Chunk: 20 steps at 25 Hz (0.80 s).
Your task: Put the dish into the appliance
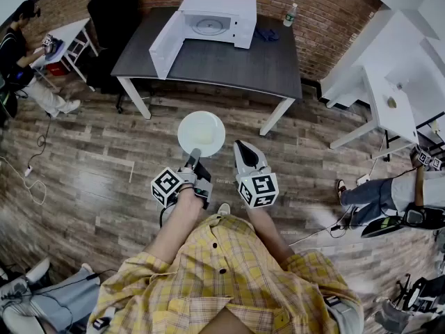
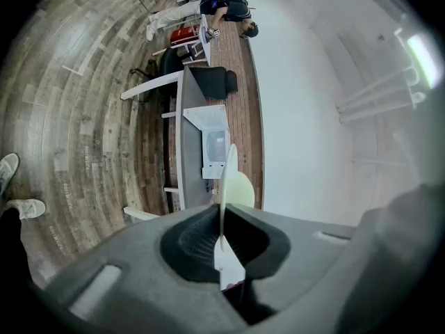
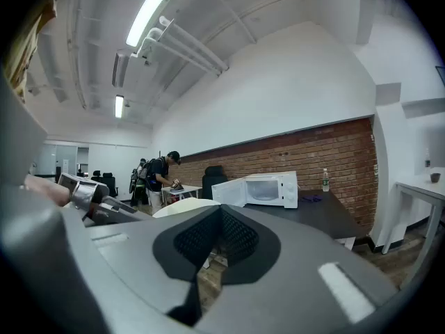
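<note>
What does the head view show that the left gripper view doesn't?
Head view only: the clear plastic water bottle and blue cloth on the dark rectangular table, and the yellow plaid shirt. Left gripper view only: the long ceiling light, and how the left claw pinches the round white plate edge-on. Both: the open-doored white microwave, table, plate.

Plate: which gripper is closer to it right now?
Left. The left gripper is clamped on the near rim of the plate; the right gripper hangs just right of it, not touching.
</note>
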Tool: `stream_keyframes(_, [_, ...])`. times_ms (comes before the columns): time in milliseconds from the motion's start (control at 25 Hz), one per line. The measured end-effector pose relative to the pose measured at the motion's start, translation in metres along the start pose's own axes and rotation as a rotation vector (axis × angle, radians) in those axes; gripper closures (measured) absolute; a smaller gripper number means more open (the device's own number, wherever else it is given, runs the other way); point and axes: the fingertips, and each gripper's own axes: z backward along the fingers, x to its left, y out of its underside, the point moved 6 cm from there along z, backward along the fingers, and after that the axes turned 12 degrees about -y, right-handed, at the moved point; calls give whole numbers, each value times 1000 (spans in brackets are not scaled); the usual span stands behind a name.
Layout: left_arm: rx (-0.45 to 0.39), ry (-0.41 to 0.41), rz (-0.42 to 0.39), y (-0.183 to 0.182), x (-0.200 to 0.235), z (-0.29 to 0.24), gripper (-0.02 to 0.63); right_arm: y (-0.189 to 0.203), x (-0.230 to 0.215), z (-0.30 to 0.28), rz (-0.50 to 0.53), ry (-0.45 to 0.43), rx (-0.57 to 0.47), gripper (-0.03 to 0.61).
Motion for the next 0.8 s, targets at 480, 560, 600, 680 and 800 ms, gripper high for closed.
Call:
stream_keyframes(480, [-10, -6, -2, 10, -1, -5, 603, -1, -8, 8, -18, -37, -25, 575])
stream_keyframes(560, [-16, -8, -4, 11, -1, -8, 603, -1, -11, 9, -10, -51, -26, 575])
stream_keyframes(600, [-20, -9, -3, 11, 0, -10, 603, -1, -13, 8, -4, -59, -25, 575])
stream_keyframes(680, [-26, -10, -3, 13, -2, -14, 603, -2, -18, 8, 3, -67, -29, 575])
stream_keyframes(800, [-34, -13, 0, 18, -3, -23, 603, -1, -30, 6, -2, -74, -41, 575])
